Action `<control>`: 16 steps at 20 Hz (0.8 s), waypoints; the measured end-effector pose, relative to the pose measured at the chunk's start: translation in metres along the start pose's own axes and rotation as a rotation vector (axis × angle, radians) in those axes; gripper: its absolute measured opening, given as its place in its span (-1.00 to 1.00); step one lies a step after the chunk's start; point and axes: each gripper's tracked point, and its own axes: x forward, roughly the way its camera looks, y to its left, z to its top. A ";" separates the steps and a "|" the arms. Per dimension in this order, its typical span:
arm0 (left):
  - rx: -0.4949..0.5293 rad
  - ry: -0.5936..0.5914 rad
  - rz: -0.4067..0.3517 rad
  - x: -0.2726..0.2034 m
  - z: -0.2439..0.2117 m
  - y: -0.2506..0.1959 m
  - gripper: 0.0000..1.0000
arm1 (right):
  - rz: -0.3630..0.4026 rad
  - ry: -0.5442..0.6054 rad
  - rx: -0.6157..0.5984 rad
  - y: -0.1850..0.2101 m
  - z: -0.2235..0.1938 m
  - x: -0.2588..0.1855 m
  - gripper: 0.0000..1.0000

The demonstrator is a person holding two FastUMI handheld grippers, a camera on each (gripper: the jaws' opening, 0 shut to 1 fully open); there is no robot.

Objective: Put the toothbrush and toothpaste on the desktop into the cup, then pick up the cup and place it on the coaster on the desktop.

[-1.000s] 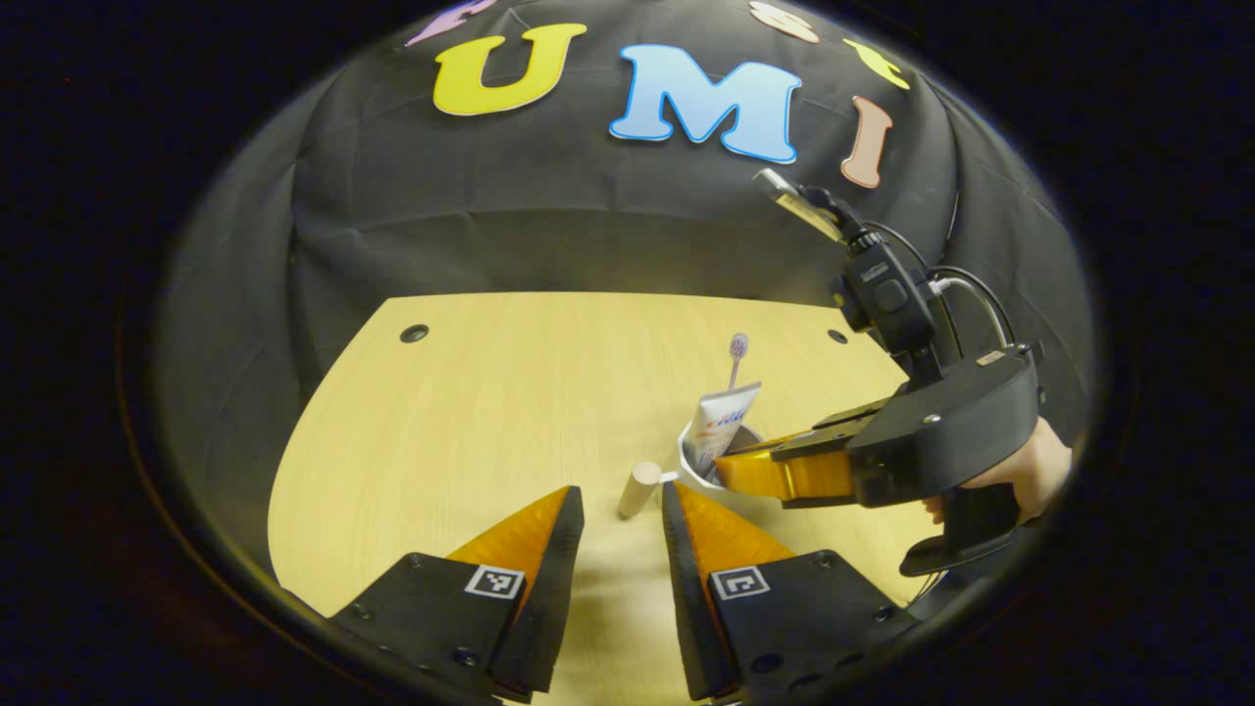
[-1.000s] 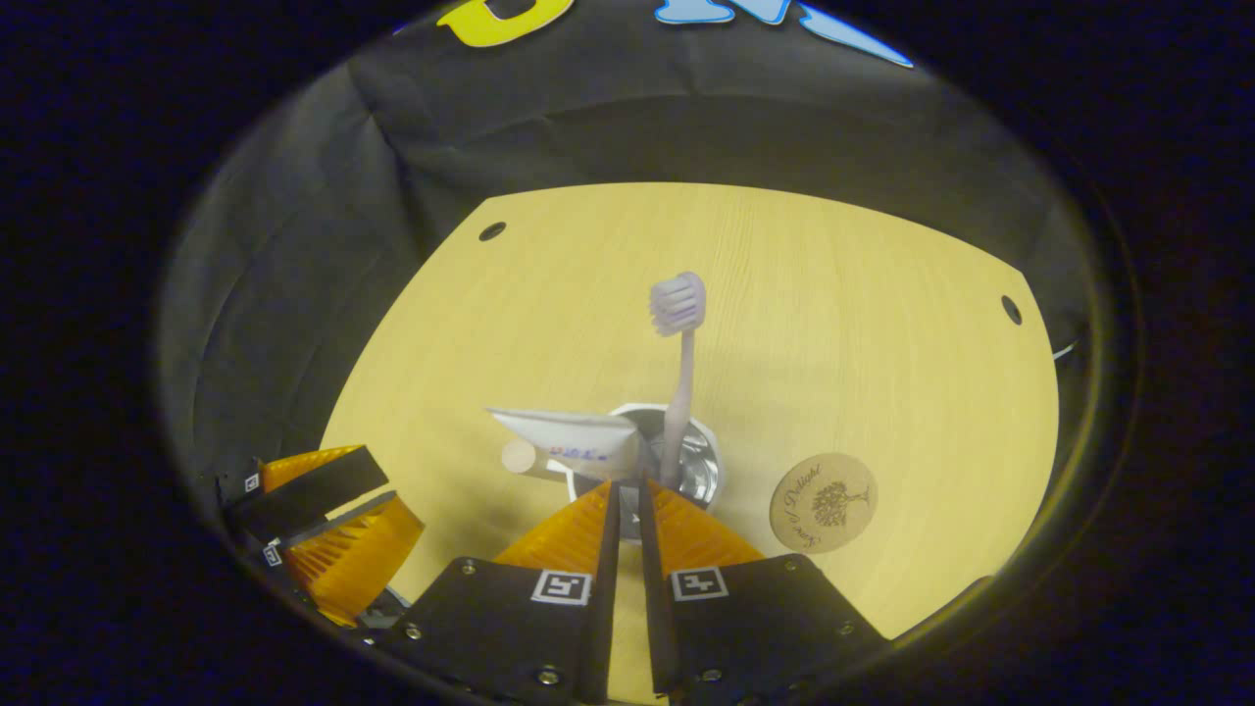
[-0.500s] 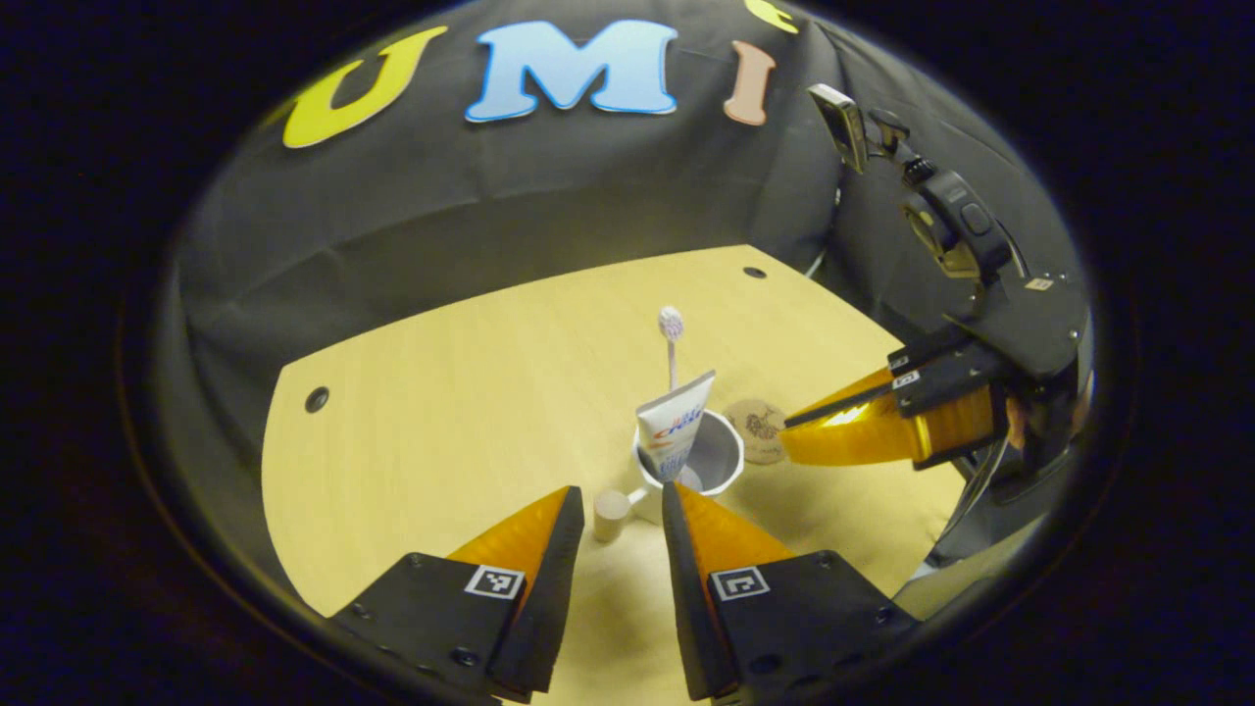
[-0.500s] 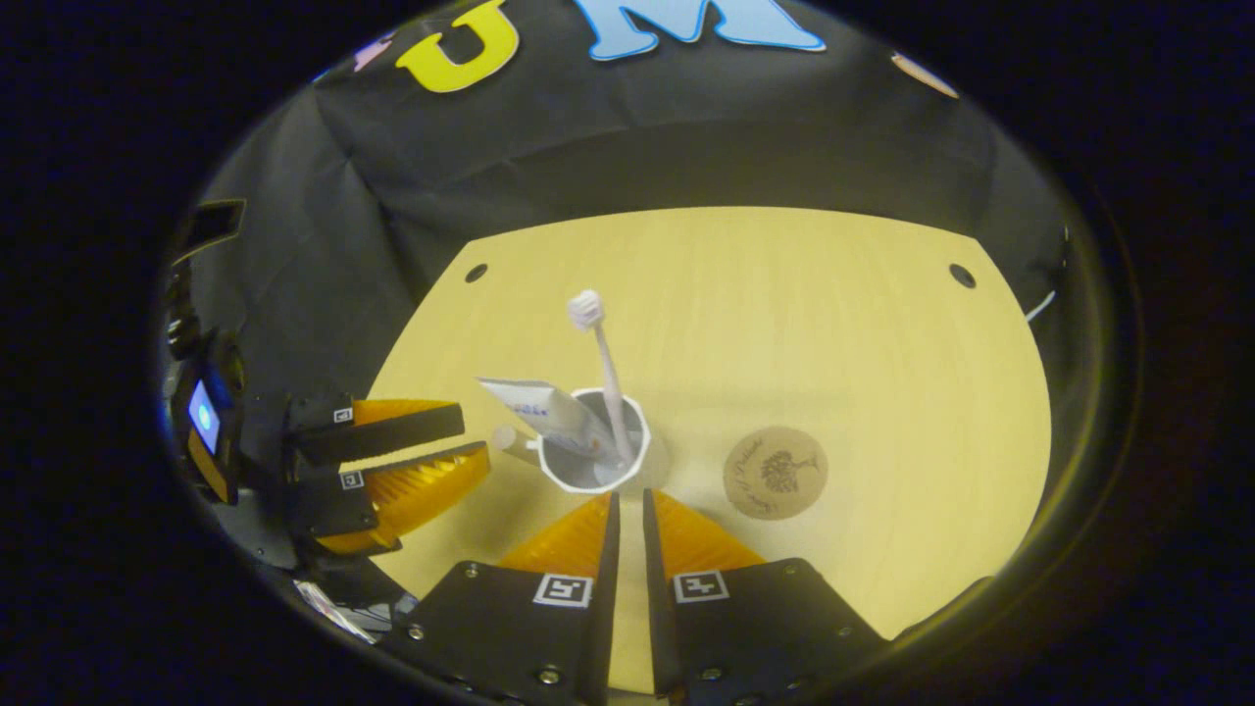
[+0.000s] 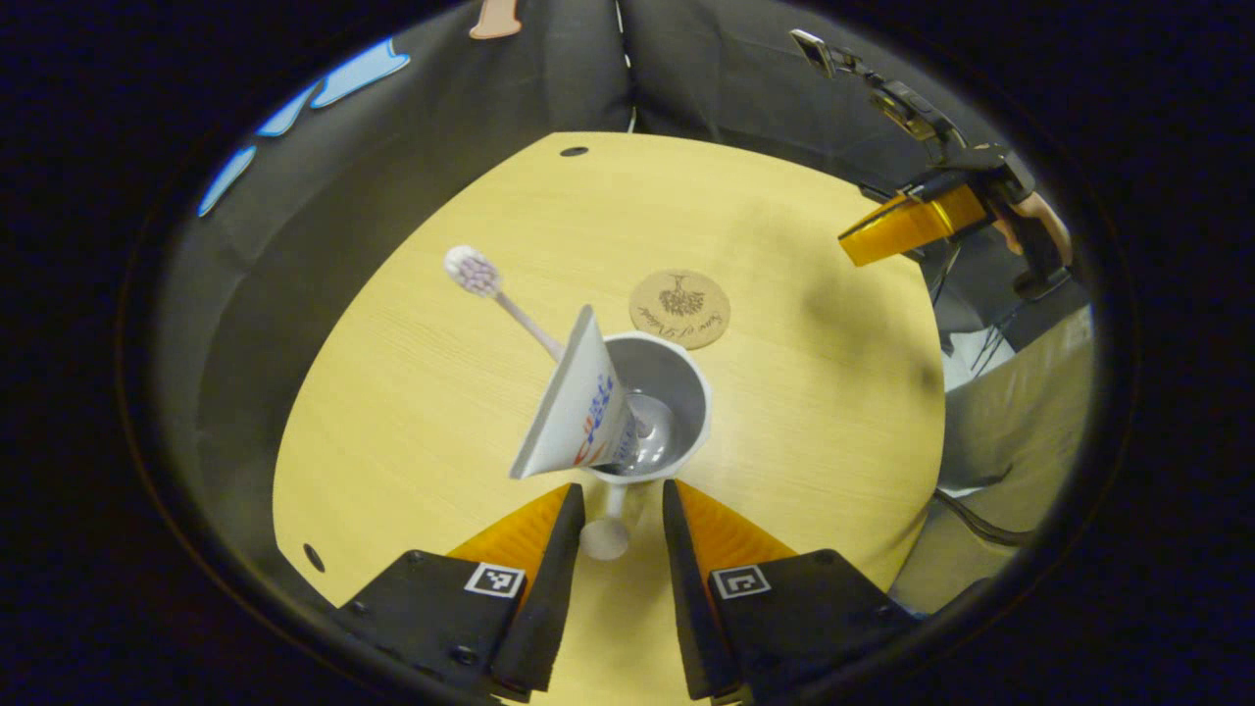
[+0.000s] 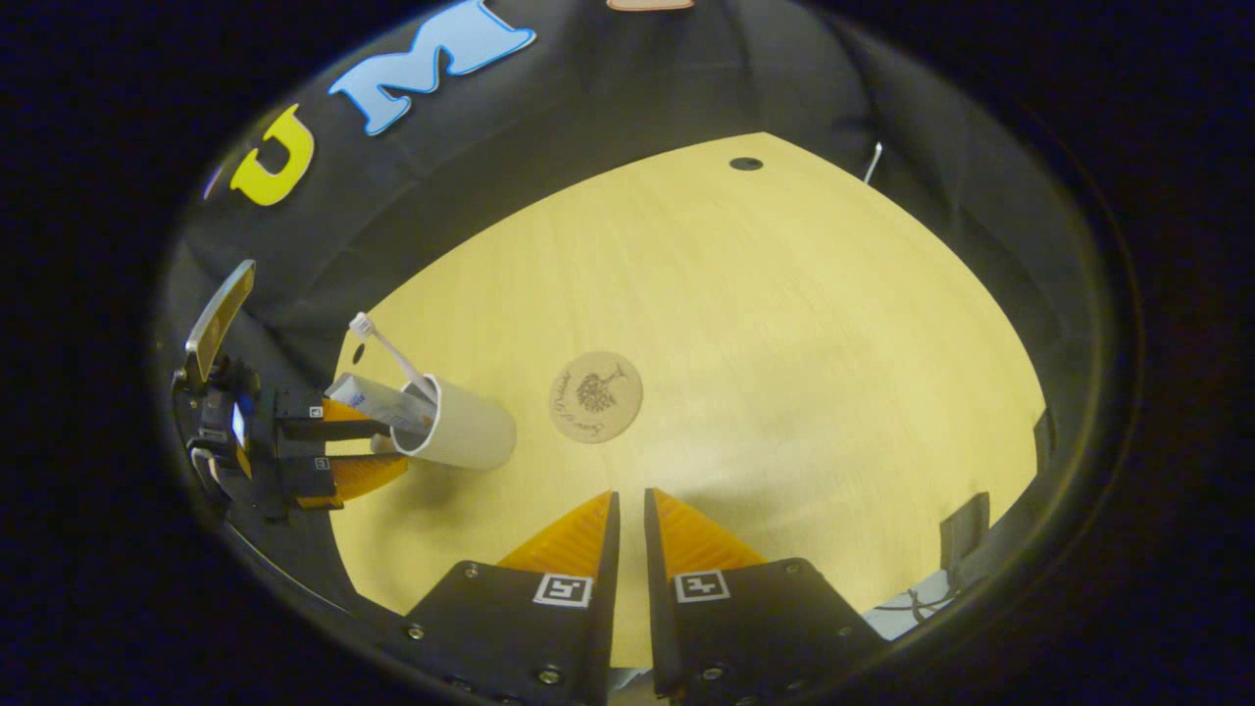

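My left gripper (image 5: 618,510) is spread apart, its two fingers flanking the cup's handle (image 5: 606,534) without pressing on it; a gap shows on each side of the handle in the left gripper view; in the right gripper view the same gripper (image 6: 377,446) sits at the far left, level with the cup's base end, its fingers above and below the handle.

The cup (image 5: 667,412) stands on the table (image 5: 412,392) just ahead of those fingers; it is white, with a grey inner wall; the toothpaste (image 5: 574,412) stands in it, flat crimped end upward, leaning over the rim toward me; the toothbrush (image 5: 490,289) also stands in the cup, its handle slanting up and to the left in that view, bristle head well clear of the rim.

The coaster (image 5: 679,308) is a round wooden disc with a dark printed motif; it lies flat on the table just beyond the cup, apart from it; nothing rests on it.

My right gripper (image 6: 626,510) is closed on nothing, with only a thin slit between its fingers; it hovers above bare table, the coaster (image 6: 596,396) ahead of it and the cup (image 6: 466,431) farther left; in the left gripper view it (image 5: 853,235) appears at the upper right, beyond the table's edge, with a hand (image 5: 1034,221) on its grip.
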 end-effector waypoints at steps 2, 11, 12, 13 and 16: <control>0.023 0.052 -0.025 0.015 -0.003 -0.011 -0.03 | -0.015 0.002 0.061 -0.018 -0.009 -0.003 -0.67; 0.030 0.088 -0.069 0.042 -0.012 -0.017 -0.36 | -0.047 0.024 0.159 -0.051 -0.027 -0.005 -0.68; 0.024 0.082 -0.068 0.041 -0.011 -0.018 -0.36 | -0.046 0.024 0.160 -0.051 -0.027 -0.005 -0.67; 0.017 0.077 -0.068 0.041 -0.010 -0.020 -0.36 | -0.044 0.024 0.161 -0.052 -0.027 -0.005 -0.67; 0.003 0.066 -0.070 0.041 -0.006 -0.024 -0.36 | -0.039 0.025 0.161 -0.053 -0.026 -0.003 -0.67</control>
